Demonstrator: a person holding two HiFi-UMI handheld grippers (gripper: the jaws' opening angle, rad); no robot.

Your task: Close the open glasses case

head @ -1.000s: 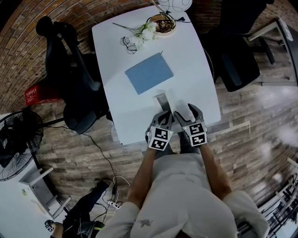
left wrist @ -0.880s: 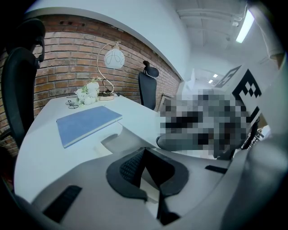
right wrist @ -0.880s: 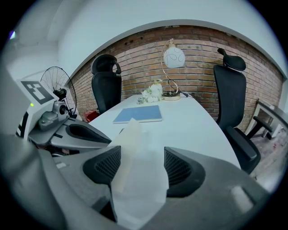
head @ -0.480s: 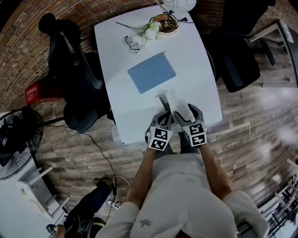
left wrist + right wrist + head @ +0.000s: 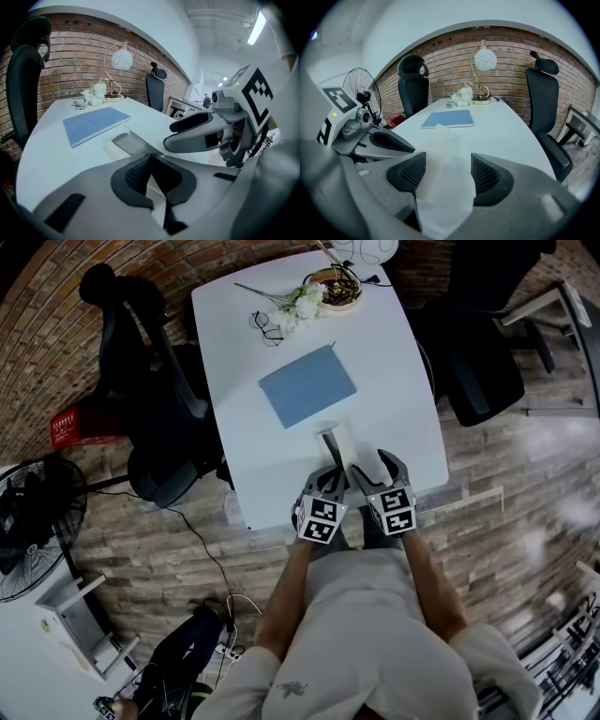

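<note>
The open glasses case [image 5: 329,439], pale and translucent, lies near the front edge of the white table [image 5: 394,371]. My right gripper [image 5: 374,471] is open. In the right gripper view the case's raised flap [image 5: 435,157] stands between its two pads, closer to the left pad [image 5: 408,174]. My left gripper [image 5: 330,476] sits just left of it with its jaws shut. In the left gripper view the tips [image 5: 150,161] meet right at the near end of the case [image 5: 127,142]. Whether they pinch its edge I cannot tell.
A blue notebook [image 5: 307,385] lies mid-table beyond the case. At the far end are spectacles [image 5: 264,326], white flowers [image 5: 296,303] and a lamp base [image 5: 332,285]. Black office chairs [image 5: 141,381] [image 5: 478,352] flank the table. A fan [image 5: 37,531] stands on the floor at left.
Both grippers and the case keep their places. Only the head view has shifted slightly, sliding the table a little to the right.
</note>
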